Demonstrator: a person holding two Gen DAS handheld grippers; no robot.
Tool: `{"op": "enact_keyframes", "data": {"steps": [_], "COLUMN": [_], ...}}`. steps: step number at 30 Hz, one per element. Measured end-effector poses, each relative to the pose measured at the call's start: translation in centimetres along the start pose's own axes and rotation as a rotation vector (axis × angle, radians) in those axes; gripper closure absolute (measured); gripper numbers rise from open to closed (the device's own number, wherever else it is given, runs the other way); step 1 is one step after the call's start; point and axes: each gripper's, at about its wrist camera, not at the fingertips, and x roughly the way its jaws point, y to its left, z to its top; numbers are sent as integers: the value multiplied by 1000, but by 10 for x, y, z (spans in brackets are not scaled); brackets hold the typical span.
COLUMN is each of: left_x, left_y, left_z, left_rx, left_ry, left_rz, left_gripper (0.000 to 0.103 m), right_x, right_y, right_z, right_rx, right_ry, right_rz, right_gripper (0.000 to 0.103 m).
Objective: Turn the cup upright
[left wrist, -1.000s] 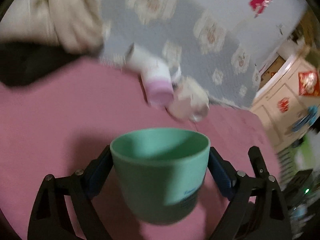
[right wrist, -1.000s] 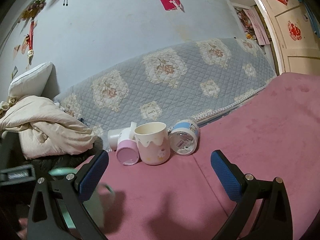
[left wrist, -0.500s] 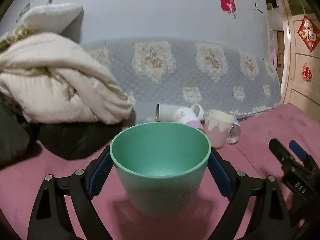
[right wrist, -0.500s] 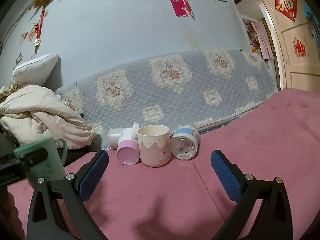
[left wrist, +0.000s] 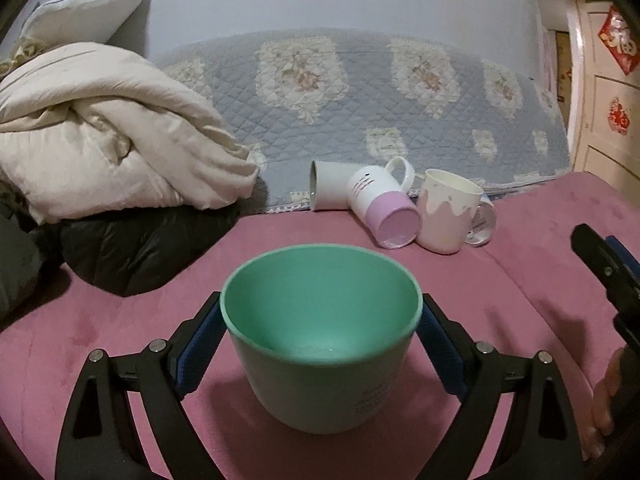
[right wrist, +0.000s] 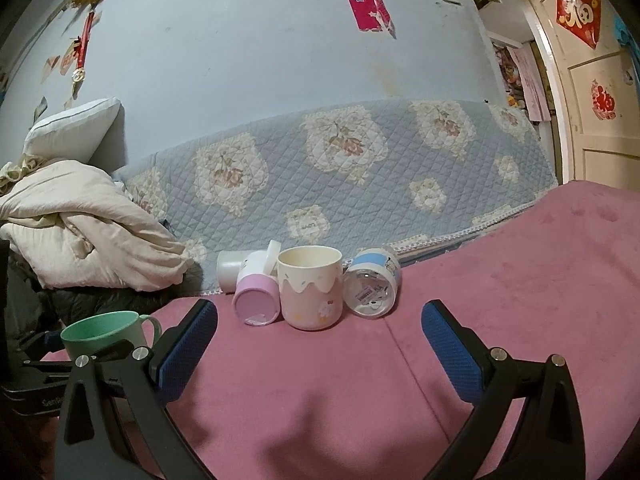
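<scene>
I am working in a lived-in home bedroom: a pink plush bed cover [right wrist: 460, 300] runs up to a grey-blue quilted floral bedspread [right wrist: 360, 184], with a rumpled cream duvet [left wrist: 100, 132] and white pillow [right wrist: 76, 128] piled beside it (red paper festival decorations [right wrist: 578, 4] hang on the cream panelled door [right wrist: 600, 120]).

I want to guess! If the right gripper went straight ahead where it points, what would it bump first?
Probably the upright cream and pink cup, roughly centred ahead of the open right gripper, with bare pink cover between. Depth is hard to judge.
</scene>
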Motion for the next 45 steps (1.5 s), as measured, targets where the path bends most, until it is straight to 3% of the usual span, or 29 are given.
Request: {"op": "enact_keyframes", "data": {"steps": [2,9,16,23,28,34,45], "left_x": [-5,-37,-76,-114,-107,-108,-114], "left_y": [-1,16,43,67,57,46,46], "left_z": [-1,-2,-20,-38,-39,-43,-45], "left_rx": [21,4,-7,-48,0,53,38], "left_ry": [-25,-160,-325,-502,-475,-475,-487], "left_rz": [-3,-51,43,88,117,133,141], "left_gripper": [0,0,0,0,0,0,0], "right_x": [0,5,-5,-18,-25,-37,-44], "right_y": [1,7,11,25,42,54,56], "right_z": [0,-3,-5,-10,-18,-22,-21], "right_rx": [-6,-14,-3,-16,-48,-114,-143], "right_ry": [-2,33,-5,-26,8,-42,-77], "right_rz": [2,74,140,248,317,291,227], "right_gripper": [0,0,0,0,0,0,0]}}
